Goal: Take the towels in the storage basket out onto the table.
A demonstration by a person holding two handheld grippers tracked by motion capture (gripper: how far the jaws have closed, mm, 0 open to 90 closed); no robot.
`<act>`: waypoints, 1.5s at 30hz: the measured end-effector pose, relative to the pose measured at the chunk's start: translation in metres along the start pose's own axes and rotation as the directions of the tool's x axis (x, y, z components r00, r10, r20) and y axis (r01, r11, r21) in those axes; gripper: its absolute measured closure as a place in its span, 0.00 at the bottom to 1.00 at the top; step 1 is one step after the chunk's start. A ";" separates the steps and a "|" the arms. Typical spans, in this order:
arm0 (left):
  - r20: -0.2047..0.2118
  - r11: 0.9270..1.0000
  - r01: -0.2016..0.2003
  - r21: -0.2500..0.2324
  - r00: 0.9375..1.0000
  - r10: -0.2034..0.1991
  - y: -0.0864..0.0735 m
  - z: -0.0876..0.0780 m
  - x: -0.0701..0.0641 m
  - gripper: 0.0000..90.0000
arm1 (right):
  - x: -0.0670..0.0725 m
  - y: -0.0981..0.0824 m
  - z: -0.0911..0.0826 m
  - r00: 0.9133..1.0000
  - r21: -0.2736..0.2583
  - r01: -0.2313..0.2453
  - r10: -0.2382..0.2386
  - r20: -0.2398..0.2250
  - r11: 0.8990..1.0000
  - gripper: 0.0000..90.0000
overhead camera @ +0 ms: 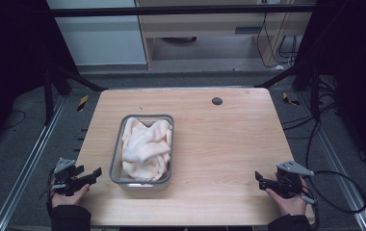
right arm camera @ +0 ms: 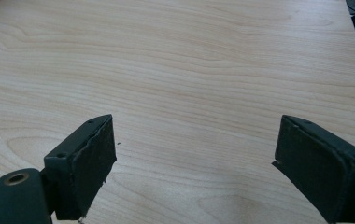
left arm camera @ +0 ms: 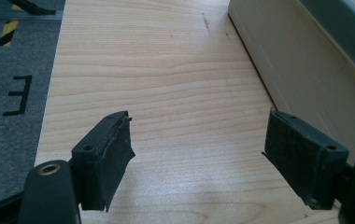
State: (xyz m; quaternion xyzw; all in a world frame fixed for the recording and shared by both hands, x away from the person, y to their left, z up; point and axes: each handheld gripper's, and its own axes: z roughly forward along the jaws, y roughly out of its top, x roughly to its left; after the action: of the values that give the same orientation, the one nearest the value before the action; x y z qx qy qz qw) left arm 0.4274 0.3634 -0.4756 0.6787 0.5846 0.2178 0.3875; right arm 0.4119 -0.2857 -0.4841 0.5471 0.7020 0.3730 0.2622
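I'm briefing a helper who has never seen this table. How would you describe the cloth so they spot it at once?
Start at the wooden table and look to its left half, where a clear rectangular container with rounded corners sits. The cloth is the crumpled cream-white bundle filling that container. It is the only soft, pale thing on the table; the small dark round spot near the far edge is flat.

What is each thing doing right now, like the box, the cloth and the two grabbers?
Clear container: upright on the table, no lid on it.
White cloth: crumpled, lying inside the container.
Left gripper: fingers open, holding nothing, beside the container.
Right gripper: fingers open, holding nothing, over bare table.
Table: flat.
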 end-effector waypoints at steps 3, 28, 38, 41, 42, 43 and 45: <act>0.003 1.000 0.000 -0.007 1.000 0.000 0.001 -0.002 -0.001 0.27 | -0.002 0.000 -0.001 1.000 -0.004 -0.011 0.011 -0.001 1.000 0.13; 0.054 0.998 -0.039 -0.056 0.998 0.042 0.029 -0.032 -0.022 0.29 | -0.001 -0.002 0.001 1.000 -0.003 0.005 -0.005 -0.007 1.000 0.13; 0.069 0.998 -0.058 -0.039 0.996 0.061 0.041 -0.038 -0.029 0.29 | -0.001 -0.002 0.001 1.000 -0.008 0.011 -0.011 -0.004 1.000 0.13; 0.082 0.996 -0.086 -0.035 0.993 0.088 0.048 -0.040 -0.035 0.29 | 0.000 -0.002 0.001 1.000 -0.004 0.013 -0.013 -0.007 1.000 0.13; 0.082 0.996 -0.086 -0.035 0.993 0.088 0.048 -0.040 -0.035 0.29 | 0.000 -0.002 0.001 1.000 -0.004 0.013 -0.013 -0.007 1.000 0.13; 0.095 0.996 -0.088 -0.031 0.991 0.090 0.051 -0.040 -0.038 0.29 | 0.000 -0.002 0.001 1.000 -0.004 0.014 -0.014 -0.006 1.000 0.13; 0.106 0.995 -0.095 -0.026 0.990 0.097 0.054 -0.041 -0.040 0.29 | 0.000 -0.002 0.001 1.000 -0.004 0.014 -0.014 -0.006 1.000 0.13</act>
State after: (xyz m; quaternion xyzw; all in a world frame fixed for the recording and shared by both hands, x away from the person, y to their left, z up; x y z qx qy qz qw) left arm 0.4213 0.3355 -0.4023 0.7127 0.5274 0.2058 0.4143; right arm 0.4117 -0.2860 -0.4864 0.5404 0.7059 0.3742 0.2640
